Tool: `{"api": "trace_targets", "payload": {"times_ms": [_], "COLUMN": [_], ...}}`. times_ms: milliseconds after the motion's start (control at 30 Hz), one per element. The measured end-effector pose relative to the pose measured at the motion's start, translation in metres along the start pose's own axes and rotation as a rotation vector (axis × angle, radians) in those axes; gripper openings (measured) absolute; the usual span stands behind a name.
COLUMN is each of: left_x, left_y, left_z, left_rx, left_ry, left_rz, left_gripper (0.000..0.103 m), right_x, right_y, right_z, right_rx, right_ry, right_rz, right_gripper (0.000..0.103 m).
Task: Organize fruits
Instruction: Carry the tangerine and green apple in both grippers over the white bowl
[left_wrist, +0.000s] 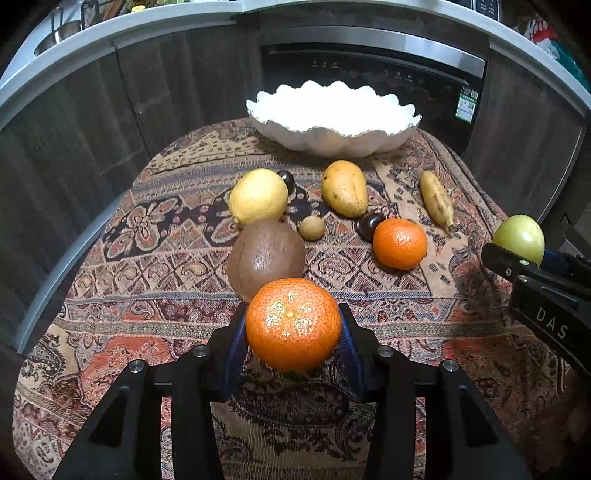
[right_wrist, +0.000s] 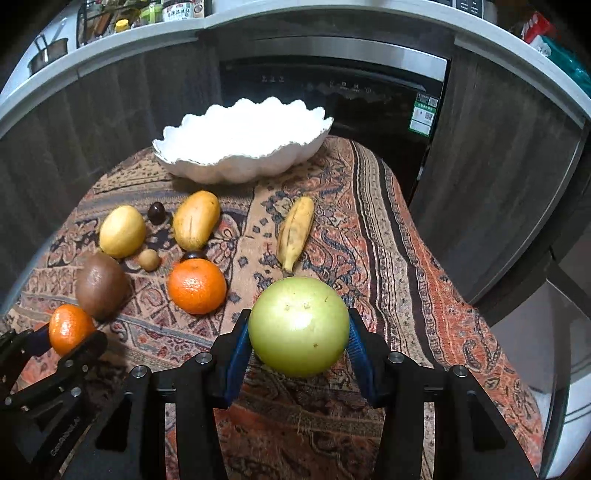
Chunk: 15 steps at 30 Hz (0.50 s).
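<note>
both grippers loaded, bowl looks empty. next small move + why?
Probably carry the right gripper forward and left toward the white bowl. It is shut on the green apple, the left gripper likewise holds a tangerine, and no fruit shows in the bowl.

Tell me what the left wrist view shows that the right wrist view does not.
Only the left wrist view shows the left gripper from behind, shut on the held mandarin. Only the right wrist view shows the green apple close up in the right gripper, and the yellow-capped bottle. Both show the white bowl, banana and mango.
</note>
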<state>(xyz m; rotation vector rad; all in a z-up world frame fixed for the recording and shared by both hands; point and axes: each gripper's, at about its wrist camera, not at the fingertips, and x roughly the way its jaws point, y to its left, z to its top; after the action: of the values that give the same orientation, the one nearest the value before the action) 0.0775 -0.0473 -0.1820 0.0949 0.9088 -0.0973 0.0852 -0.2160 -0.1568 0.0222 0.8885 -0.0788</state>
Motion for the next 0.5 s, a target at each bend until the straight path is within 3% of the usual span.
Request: {"api": "trace_targets", "payload": {"times_ms": [500], "left_x": [-0.03], "left_y": [0.013], "left_z": [0.035], "left_rx": [-0.032], "left_ry": [-0.061], "left_rz": [0.0], "left_gripper": [0.045], "right_x": [-0.026], "right_y": [0.008], "right_z": [0.021], "right_rx": [0.002], "right_ry": [-0.019], "right_rz": [0.023], "right_gripper": [0.05]}}
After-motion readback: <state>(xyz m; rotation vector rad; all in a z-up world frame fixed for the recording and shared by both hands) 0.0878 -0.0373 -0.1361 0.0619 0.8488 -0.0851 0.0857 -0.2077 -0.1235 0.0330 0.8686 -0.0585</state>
